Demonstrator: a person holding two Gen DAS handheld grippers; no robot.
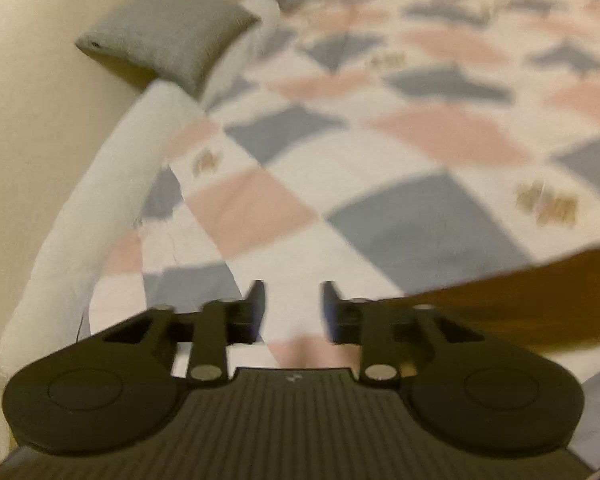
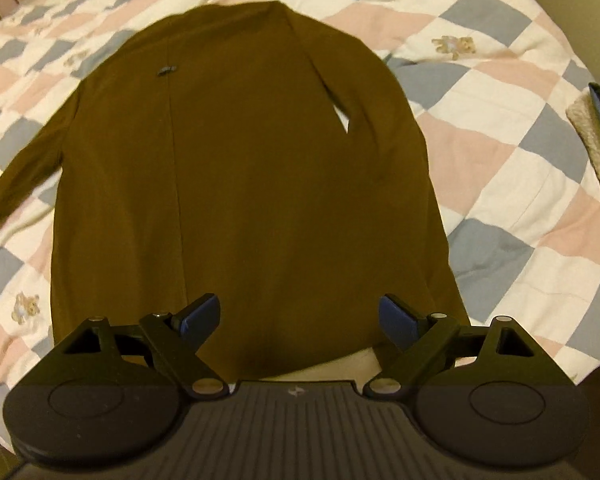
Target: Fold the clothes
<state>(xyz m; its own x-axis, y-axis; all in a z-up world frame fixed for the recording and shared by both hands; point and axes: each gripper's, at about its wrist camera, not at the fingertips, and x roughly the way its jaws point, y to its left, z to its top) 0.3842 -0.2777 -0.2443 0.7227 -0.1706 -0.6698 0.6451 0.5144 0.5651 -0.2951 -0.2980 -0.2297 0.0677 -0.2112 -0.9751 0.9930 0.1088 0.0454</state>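
- Brown shirt (image 2: 244, 184) lies flat on the quilted bed (image 2: 499, 168), hem at its near edge.
- Right gripper (image 2: 300, 316) hovers over the hem, jaws spread wide, empty.
- Left gripper (image 1: 292, 304) has jaws parted, grasping nothing.

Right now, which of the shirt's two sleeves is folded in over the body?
The sleeve on the picture's right lies folded over the brown long-sleeved shirt; the other sleeve stretches out across the checkered quilt.

1. The brown shirt (image 2: 252, 184) is matt, smooth cloth.
2. Under the shirt, the checked quilt (image 2: 499, 152) looks soft, stitched and puffy.
3. The right gripper (image 2: 299, 320) is matt black plastic with blue pads (image 2: 397, 318) and silvery metal pins.
4. The grey cushion (image 1: 172, 32) looks coarse-woven.
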